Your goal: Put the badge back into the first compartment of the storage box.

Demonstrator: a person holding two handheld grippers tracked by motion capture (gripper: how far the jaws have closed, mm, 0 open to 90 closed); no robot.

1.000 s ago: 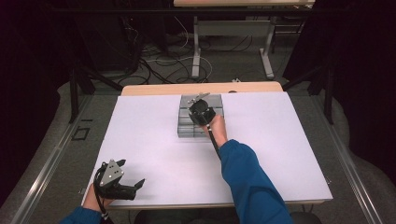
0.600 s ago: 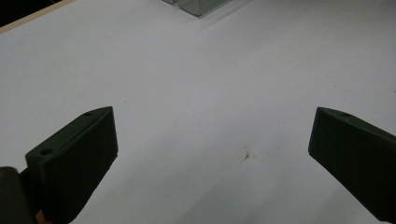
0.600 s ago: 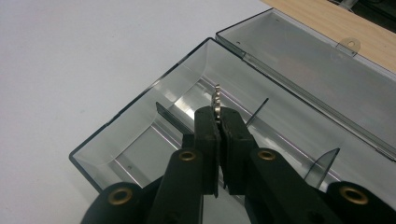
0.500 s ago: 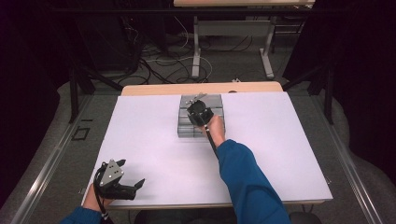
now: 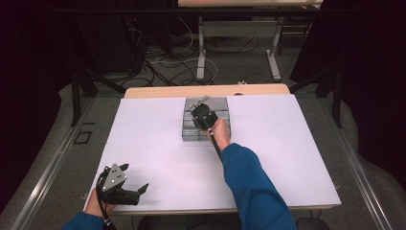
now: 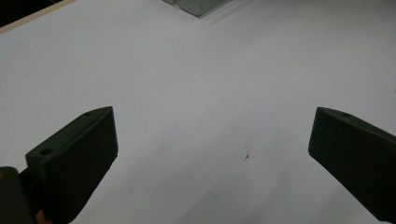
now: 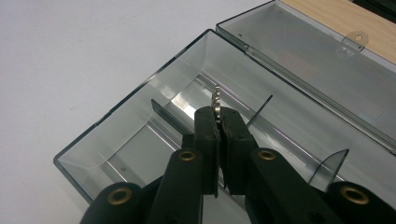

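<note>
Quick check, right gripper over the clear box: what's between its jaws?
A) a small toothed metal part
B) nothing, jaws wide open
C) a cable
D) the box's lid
A: in the right gripper view the right gripper is shut on a small toothed metal part, held above the open clear compartment box.
</note>
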